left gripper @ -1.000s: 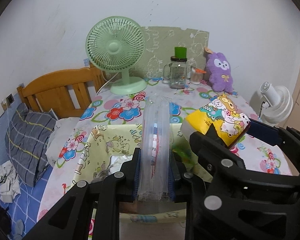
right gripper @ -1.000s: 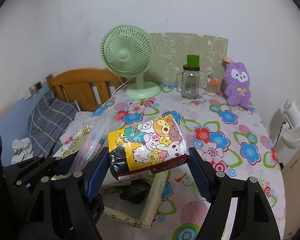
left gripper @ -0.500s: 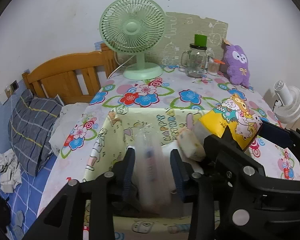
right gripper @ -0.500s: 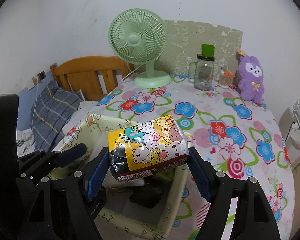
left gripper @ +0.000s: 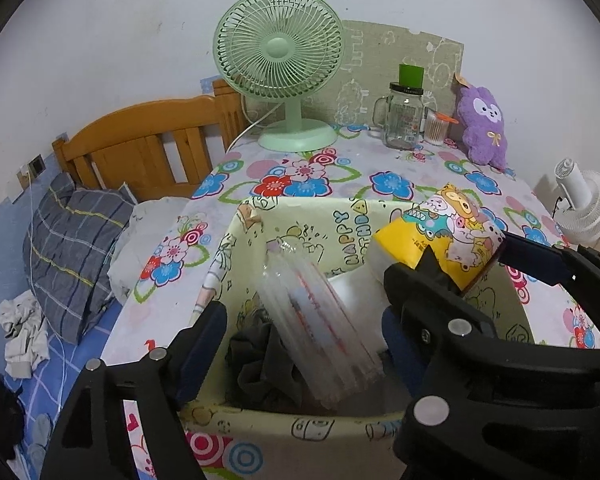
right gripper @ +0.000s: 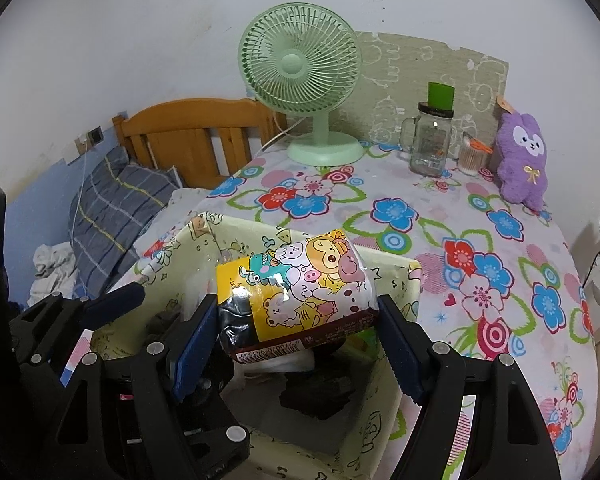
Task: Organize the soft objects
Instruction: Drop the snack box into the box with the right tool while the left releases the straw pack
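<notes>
A cream fabric box [left gripper: 300, 202] with cartoon print stands on the flowered table. Over it my left gripper [left gripper: 300, 324] has its jaws opening. A clear plastic pack [left gripper: 320, 332] lies tilted and blurred between them, free of both pads, its lower end down in the box on a dark garment [left gripper: 260, 364]. My right gripper [right gripper: 296, 336] is shut on a yellow cartoon-printed soft pack [right gripper: 300, 288], held above the box [right gripper: 384, 256]. That pack [left gripper: 440, 236] also shows at the right of the left wrist view. The left gripper's blue pad [right gripper: 116, 304] shows at the left of the right wrist view.
At the back of the table stand a green fan [left gripper: 280, 60], a glass jar mug [left gripper: 404, 120], a small swab jar [right gripper: 470, 156] and a purple plush [right gripper: 524, 160]. A bed with a wooden headboard [left gripper: 148, 148] and plaid pillow [left gripper: 72, 248] lies left; a white fan [left gripper: 584, 208] stands right.
The left jaws have gone from shut on the clear pack to wide apart, and the pack has tipped down into the box. Both grippers moved forward and lower over the box.
</notes>
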{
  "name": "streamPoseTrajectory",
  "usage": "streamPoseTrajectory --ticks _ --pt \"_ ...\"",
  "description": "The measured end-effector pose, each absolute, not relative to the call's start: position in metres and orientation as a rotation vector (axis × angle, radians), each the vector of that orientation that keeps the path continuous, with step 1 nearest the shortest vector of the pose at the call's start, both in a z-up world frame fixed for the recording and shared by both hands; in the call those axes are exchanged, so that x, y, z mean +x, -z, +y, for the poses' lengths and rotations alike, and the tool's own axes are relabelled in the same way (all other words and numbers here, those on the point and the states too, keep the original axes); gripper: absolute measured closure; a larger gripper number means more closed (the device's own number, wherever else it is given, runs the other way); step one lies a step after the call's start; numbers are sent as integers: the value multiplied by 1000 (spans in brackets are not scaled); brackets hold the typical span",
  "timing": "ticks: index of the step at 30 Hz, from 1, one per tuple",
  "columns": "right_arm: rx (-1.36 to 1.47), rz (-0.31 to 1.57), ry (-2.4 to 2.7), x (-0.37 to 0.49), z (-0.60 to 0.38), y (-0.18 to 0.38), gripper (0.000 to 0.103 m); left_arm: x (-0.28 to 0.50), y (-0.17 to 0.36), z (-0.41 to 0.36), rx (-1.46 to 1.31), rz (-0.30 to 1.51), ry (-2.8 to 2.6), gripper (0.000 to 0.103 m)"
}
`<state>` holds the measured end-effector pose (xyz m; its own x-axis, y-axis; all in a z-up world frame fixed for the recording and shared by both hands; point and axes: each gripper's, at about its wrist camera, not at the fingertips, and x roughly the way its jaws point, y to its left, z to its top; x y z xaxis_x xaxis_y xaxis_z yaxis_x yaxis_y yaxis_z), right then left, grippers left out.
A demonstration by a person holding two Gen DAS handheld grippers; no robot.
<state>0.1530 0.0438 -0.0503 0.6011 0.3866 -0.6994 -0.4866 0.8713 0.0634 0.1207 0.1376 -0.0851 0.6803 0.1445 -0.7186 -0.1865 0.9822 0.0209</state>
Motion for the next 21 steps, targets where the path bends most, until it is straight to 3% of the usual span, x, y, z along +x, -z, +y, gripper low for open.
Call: streamPoseTrajectory --ticks 9,13,21 --pt "-147 774 -552 144 46 50 19 109 84 137 -59 802 -179 13" --pt "-132 749 -553 139 43 45 4 103 77 135 -50 775 -186 11" --pt "-129 712 -537 130 34 35 3 97 70 126 -50 759 -176 10"
